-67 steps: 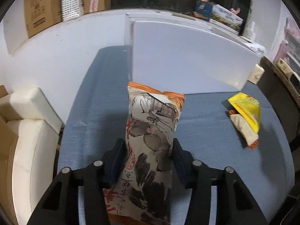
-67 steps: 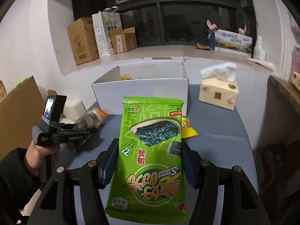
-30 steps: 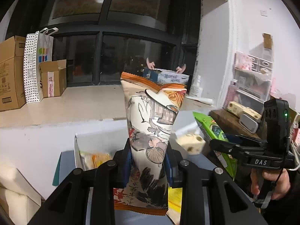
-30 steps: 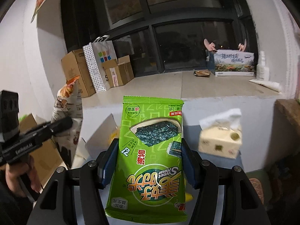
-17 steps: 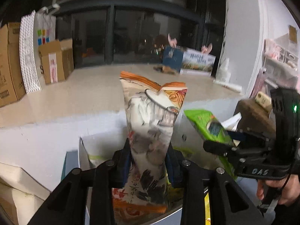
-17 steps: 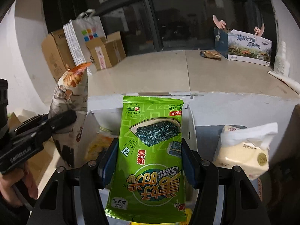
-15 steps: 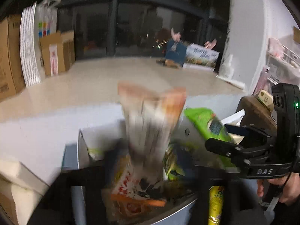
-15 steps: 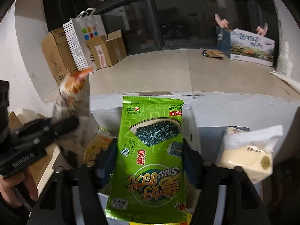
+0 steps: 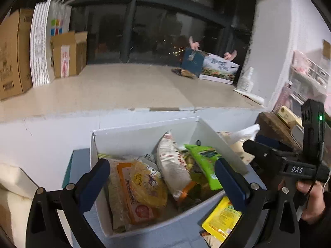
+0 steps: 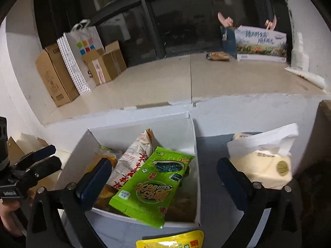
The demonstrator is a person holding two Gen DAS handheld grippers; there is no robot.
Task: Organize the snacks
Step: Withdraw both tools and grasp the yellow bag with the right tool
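Observation:
A white box [image 9: 144, 132] stands on the blue table and holds several snack packs. The white-and-orange illustrated bag [image 9: 171, 165] leans inside it, with the green seaweed packet [image 9: 204, 165] beside it. My left gripper [image 9: 161, 165] hovers over the box's near rim, its jaws opening, nothing between them. In the right wrist view the seaweed packet [image 10: 153, 184] lies on the pile, over the box's [image 10: 142, 128] front edge. My right gripper [image 10: 163, 163] hangs above it, jaws opening, gripping nothing. A yellow packet [image 9: 221, 221] lies on the table in front of the box.
A tissue pack [image 10: 264, 165] sits right of the box. Behind the box runs a white ledge with cardboard boxes [image 10: 58, 76] and a paper bag [image 10: 78, 55]. A hand holds the other gripper [image 9: 269, 157] at the right edge. A cream cushion [image 9: 12, 181] lies at left.
Both jaws have gone from shut on their bags to wide apart. The illustrated bag and the seaweed packet have dropped into the white box. Both grippers came closer over the box.

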